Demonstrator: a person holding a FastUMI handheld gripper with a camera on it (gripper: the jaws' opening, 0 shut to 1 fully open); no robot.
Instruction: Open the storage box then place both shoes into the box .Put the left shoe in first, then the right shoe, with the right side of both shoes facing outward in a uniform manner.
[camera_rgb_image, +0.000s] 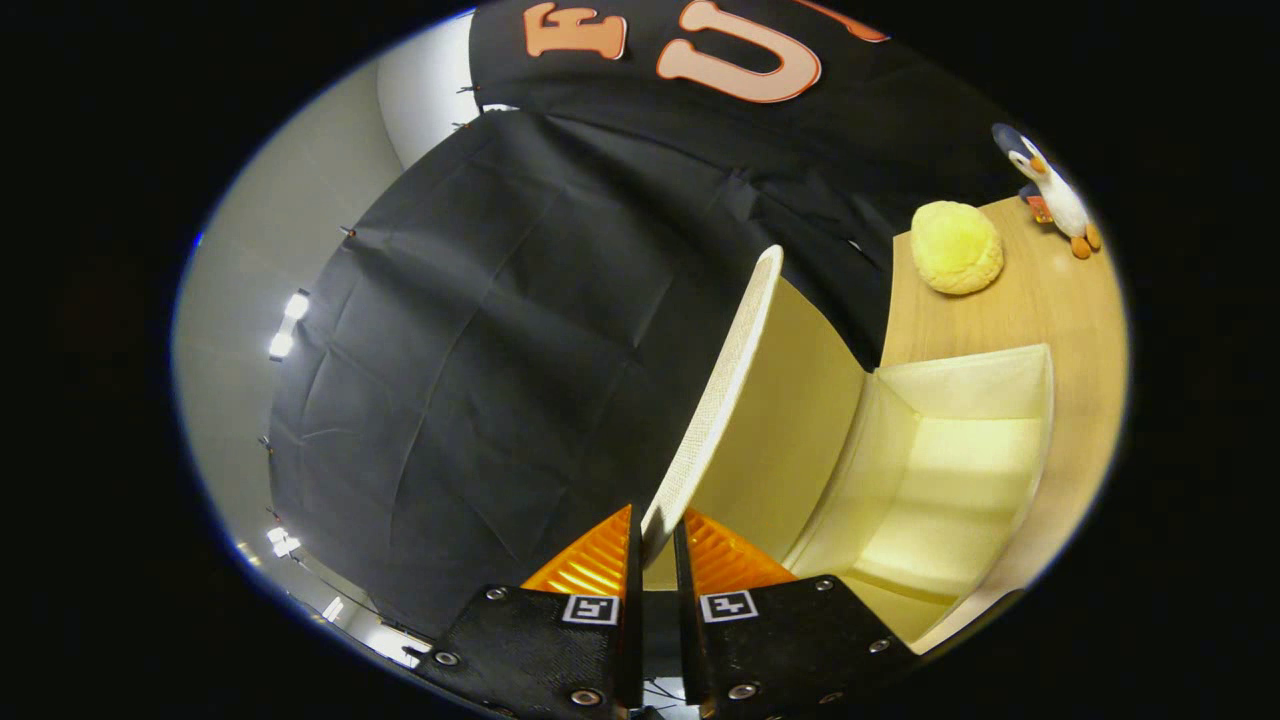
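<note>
The tongs (657, 545) at the bottom centre of the frame are pinching the free edge of the storage box lid (722, 385), one finger on each face of the thin panel. The lid is swung up and seen nearly edge-on: its long axis runs from the fingertips up to the right toward the centre of the frame, its textured outer face turned to the left and its smooth pale inner face turned right toward the box cavity.

The storage box (950, 470) sits in the lower right of the frame on the wooden bench (1070, 310), its mouth open. Its cream walls and floor are bare, and its far rim lies just beside a strip of bare bench.

Left of the lid, the black cloth wall (480, 350) spans the centre and left of the frame, well apart from the lid's edge, leaving open room on that side.

Beyond the box, in the upper right, a round yellow plush cushion (957, 247) rests on the bench, and further out a penguin plush toy (1050, 190) stands near the bench's far edge.
</note>
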